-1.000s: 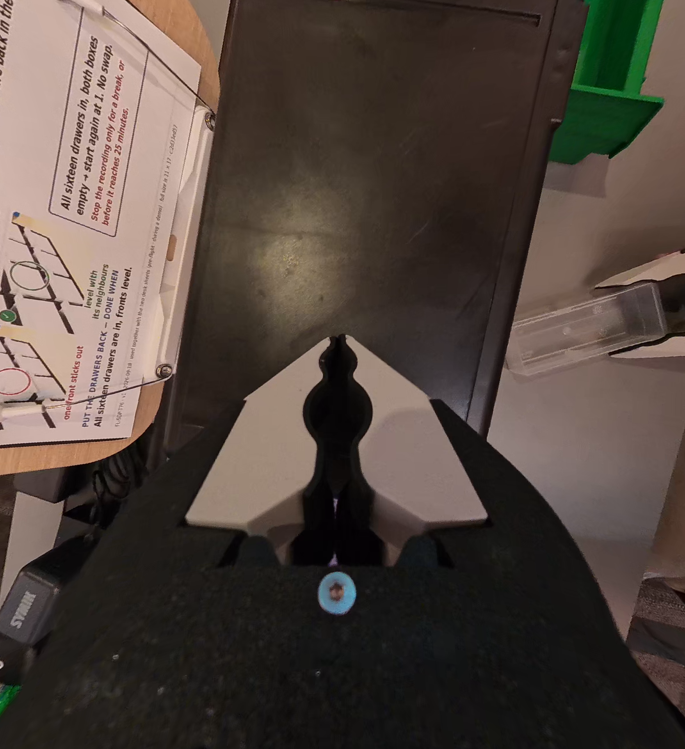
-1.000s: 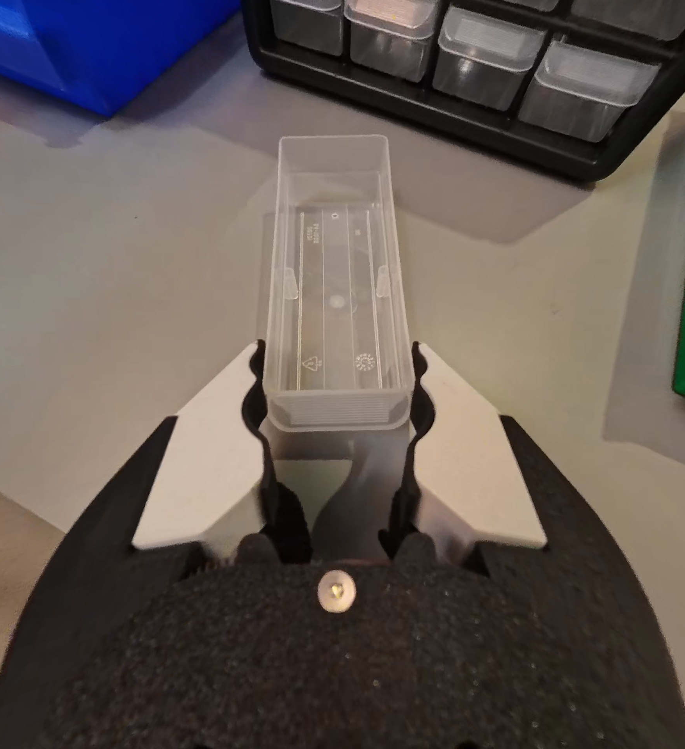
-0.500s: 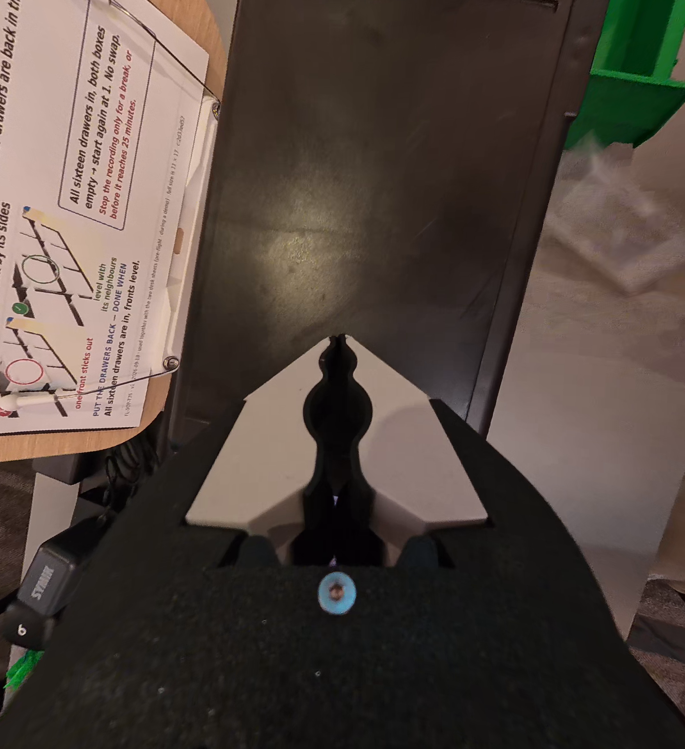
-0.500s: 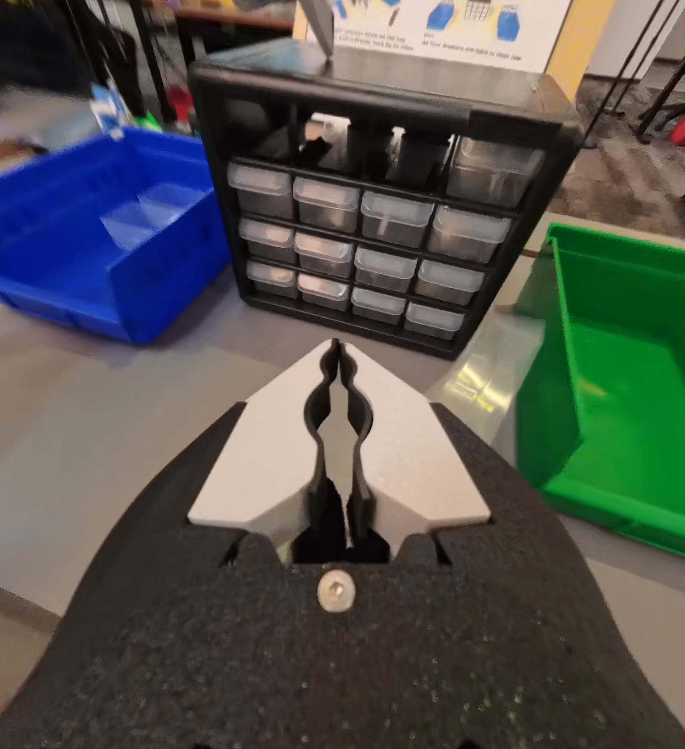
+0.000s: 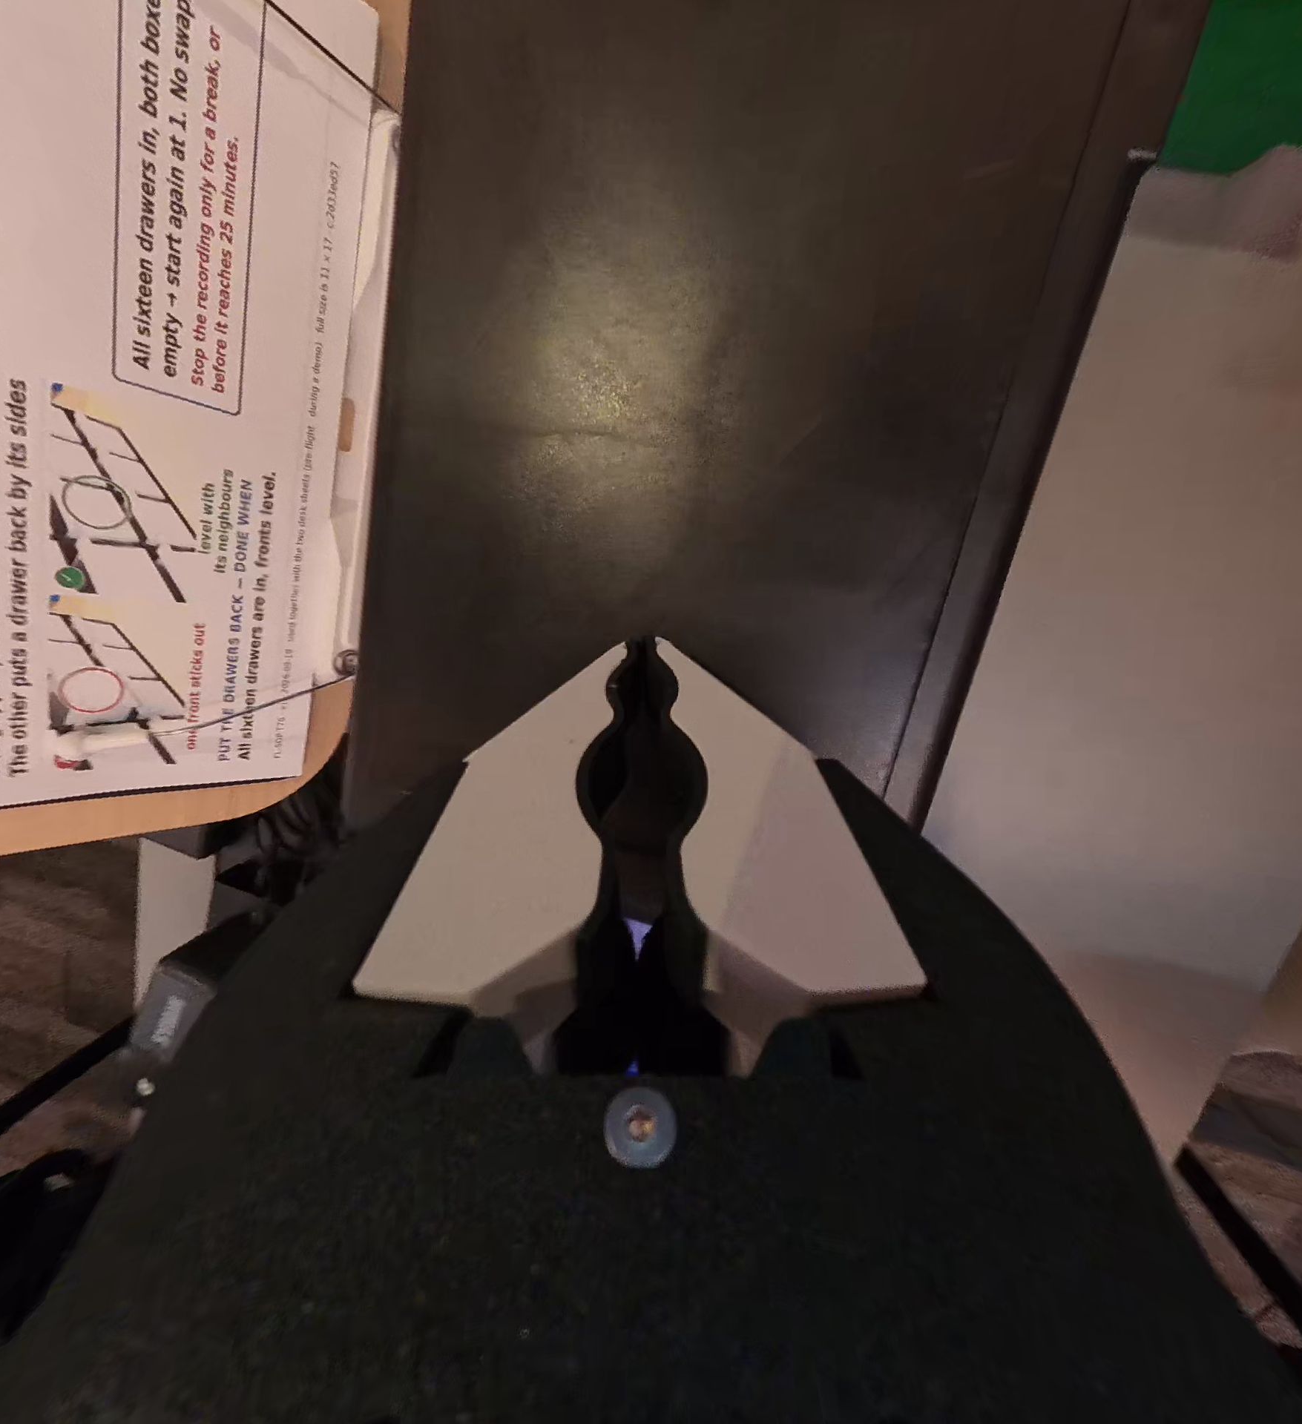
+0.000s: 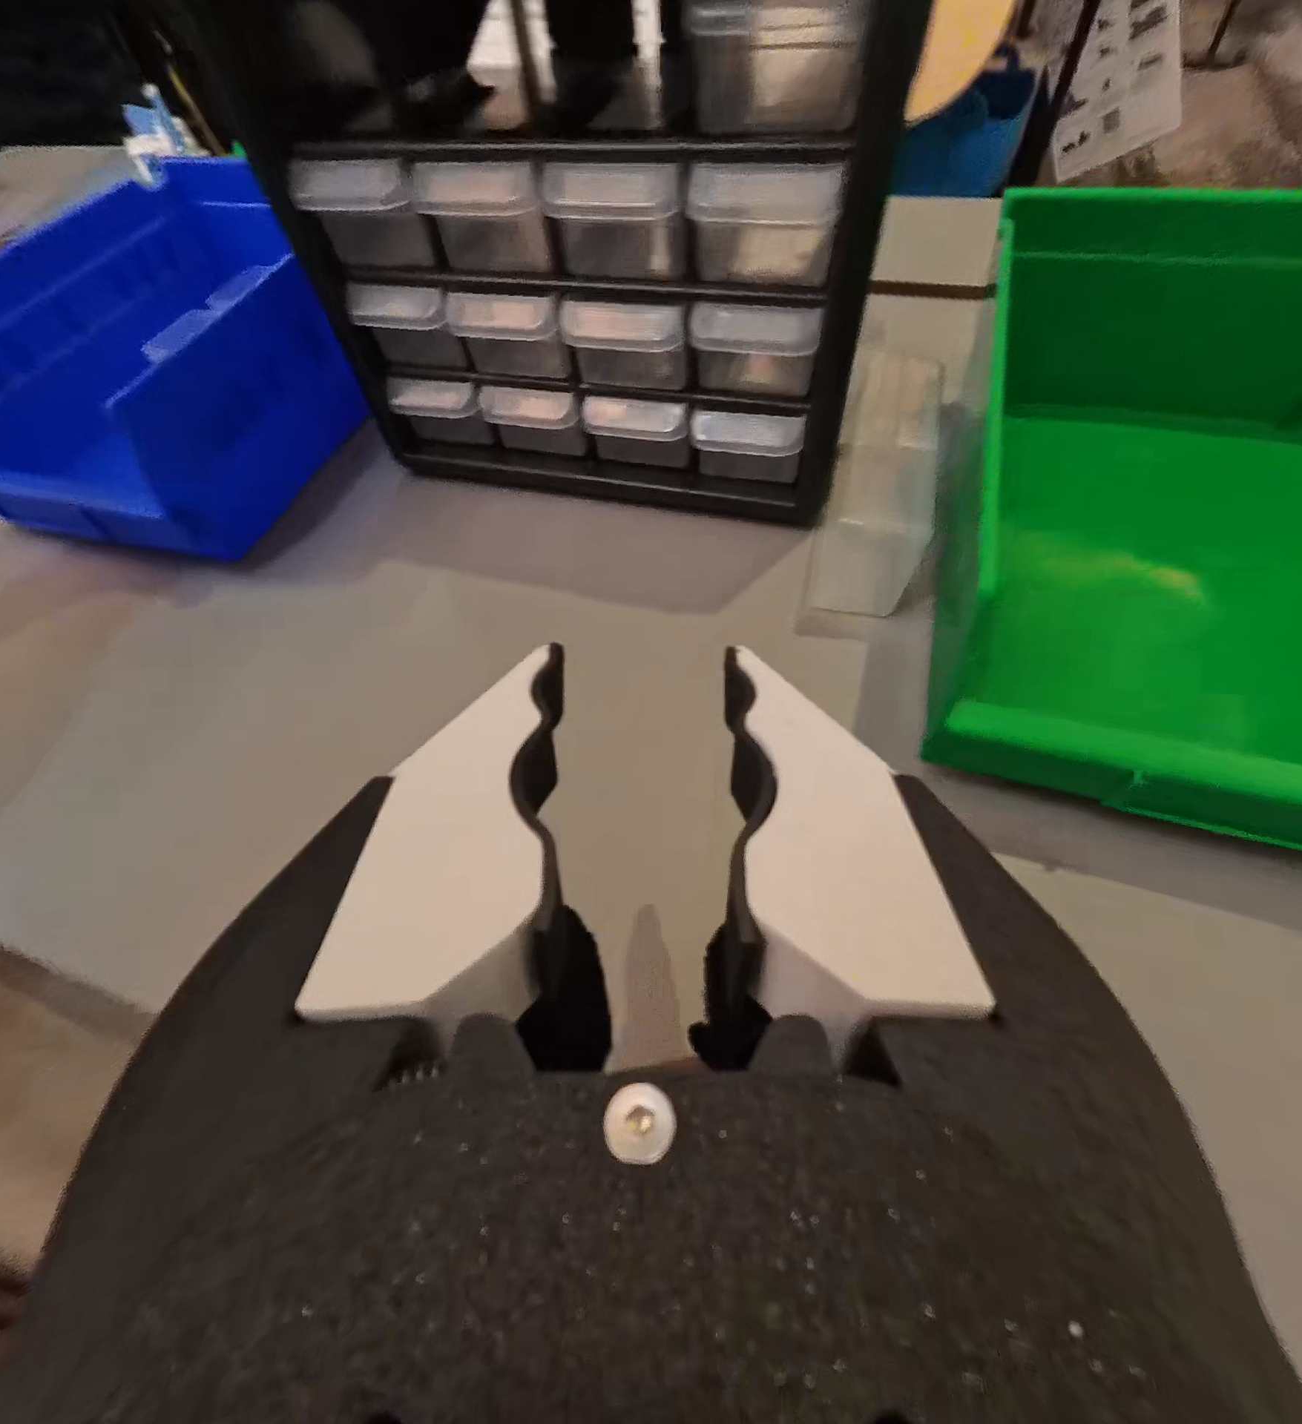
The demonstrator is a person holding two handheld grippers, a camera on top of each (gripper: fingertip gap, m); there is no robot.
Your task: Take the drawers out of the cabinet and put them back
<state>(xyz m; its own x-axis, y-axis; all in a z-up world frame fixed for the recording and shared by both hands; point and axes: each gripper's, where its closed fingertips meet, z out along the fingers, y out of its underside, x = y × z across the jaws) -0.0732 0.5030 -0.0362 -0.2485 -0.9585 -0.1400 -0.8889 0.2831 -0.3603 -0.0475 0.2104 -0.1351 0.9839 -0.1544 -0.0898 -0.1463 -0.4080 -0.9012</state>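
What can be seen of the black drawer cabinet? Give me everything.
The black drawer cabinet stands upright on the grey table, between the blue bin and the green bin. Its dark plastic frame holds a four-wide grid of clear drawers. Three lower rows are full; in the top row only the rightmost slot is filled, the other three gaping open. The left hand-held gripper, shut, rests against its smooth, glossy top.
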